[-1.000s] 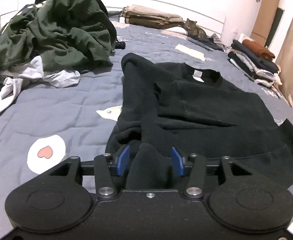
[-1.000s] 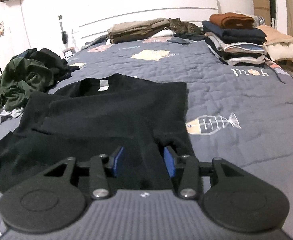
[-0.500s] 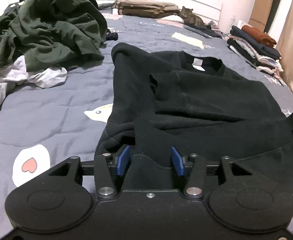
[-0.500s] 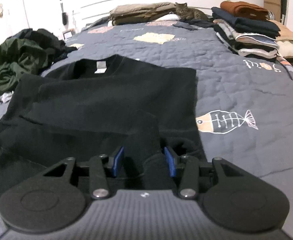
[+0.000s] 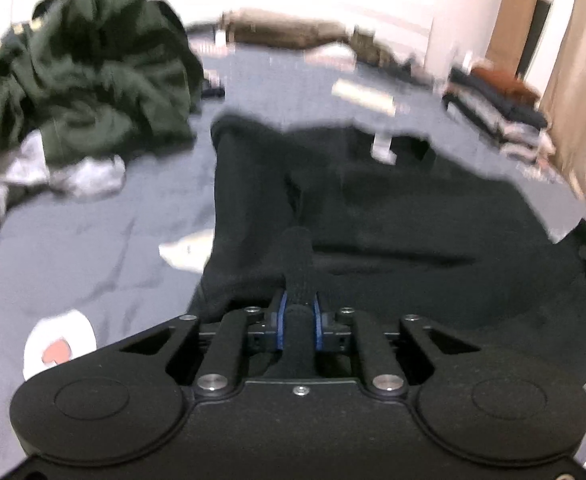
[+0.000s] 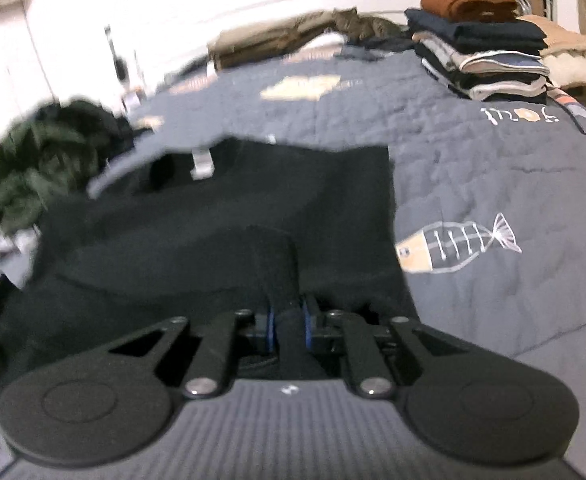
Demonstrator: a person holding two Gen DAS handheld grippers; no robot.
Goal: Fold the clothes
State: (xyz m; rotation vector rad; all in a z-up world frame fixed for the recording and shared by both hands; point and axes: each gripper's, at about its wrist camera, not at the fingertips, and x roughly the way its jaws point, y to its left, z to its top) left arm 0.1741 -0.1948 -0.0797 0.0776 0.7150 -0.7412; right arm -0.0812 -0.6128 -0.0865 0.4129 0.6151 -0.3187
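1. Bedroom scene: grey-blue quilted bed with fish and heart prints, white headboard behind.
2. Left hand-held gripper: blue pads clenched on a ridge of the black sweatshirt at its near hem.
3. Right hand-held gripper: likewise clamped tight on a pinched fold of the same garment's near edge.
4. Black sweatshirt: spread over the middle of the bed, collar and white label away from both cameras, near edge pulled up into the grips.
5. Heap of dark green clothes to the left, white garment beside it.
6. Stack of folded clothes on the far right; tabby cat lying near the headboard; much of both views blurred.
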